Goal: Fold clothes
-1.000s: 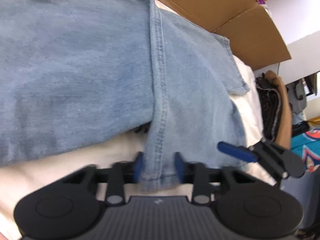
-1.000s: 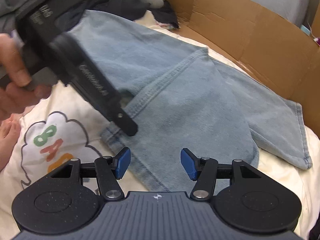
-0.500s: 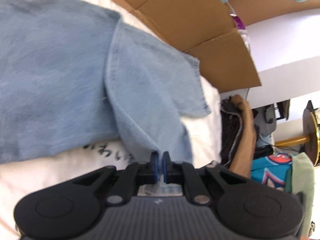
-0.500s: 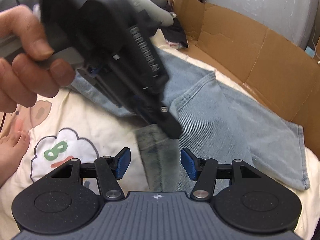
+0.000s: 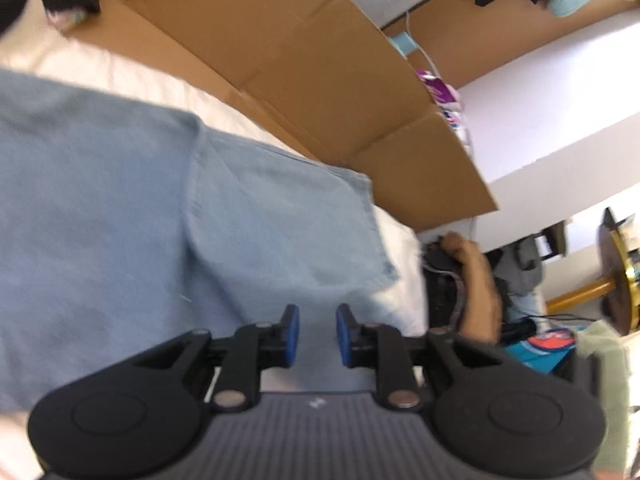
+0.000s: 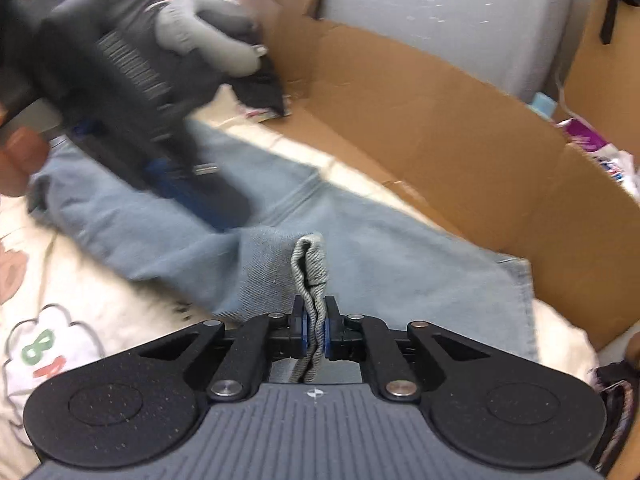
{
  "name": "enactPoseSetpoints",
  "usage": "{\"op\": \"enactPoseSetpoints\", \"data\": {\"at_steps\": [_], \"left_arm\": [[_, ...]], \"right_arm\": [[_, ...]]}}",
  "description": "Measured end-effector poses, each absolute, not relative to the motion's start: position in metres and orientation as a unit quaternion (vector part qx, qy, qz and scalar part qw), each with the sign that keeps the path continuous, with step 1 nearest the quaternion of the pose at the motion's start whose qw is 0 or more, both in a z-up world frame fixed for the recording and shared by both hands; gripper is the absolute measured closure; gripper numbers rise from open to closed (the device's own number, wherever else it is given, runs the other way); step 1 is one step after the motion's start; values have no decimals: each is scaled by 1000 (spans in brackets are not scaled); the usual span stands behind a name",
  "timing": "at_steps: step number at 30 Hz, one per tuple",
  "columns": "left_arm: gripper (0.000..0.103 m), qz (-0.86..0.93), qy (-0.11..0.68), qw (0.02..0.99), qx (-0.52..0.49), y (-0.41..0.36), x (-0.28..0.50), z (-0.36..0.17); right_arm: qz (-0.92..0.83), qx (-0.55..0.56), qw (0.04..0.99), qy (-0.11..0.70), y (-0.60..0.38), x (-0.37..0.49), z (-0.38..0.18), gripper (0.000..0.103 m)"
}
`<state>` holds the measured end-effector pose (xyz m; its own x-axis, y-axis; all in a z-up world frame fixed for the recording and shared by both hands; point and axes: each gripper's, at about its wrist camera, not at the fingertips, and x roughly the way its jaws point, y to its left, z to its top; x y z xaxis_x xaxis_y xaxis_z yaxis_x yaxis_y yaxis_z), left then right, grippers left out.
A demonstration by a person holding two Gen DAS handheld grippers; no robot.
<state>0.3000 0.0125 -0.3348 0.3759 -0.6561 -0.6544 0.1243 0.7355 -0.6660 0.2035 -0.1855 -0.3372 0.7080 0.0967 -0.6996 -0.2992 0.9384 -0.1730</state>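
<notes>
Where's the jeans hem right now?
Right wrist view, bottom centre: the jeans hem is pinched in the right gripper, jeans spread beyond, cardboard box behind.

Motion blur smears the left hand-held gripper (image 6: 200,196) over the jeans (image 6: 400,264).

A bed (image 6: 560,332) with a cream printed cover and clothes lying on it.

Pale blue jeans (image 5: 120,208) lie spread across the cover (image 6: 120,312), reaching nearly to the flattened cardboard (image 6: 440,128) that stands along the far side of the bed. A coloured cartoon print (image 6: 44,348) shows on the cover at the near left. At the far end a heap of grey and dark clothes (image 6: 224,48) rests on the bed beside the cardboard.
</notes>
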Motion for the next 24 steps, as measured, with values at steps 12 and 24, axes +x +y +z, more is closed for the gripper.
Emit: {"op": "enactPoseSetpoints", "data": {"at_steps": [12, 24], "left_arm": [[57, -126, 523, 816, -213, 71, 304, -359], [54, -93, 534, 820, -184, 86, 309, -369]], "right_arm": [[50, -155, 918, 362, -249, 258, -330, 97], [24, -159, 916, 369, -291, 307, -337, 97]]}}
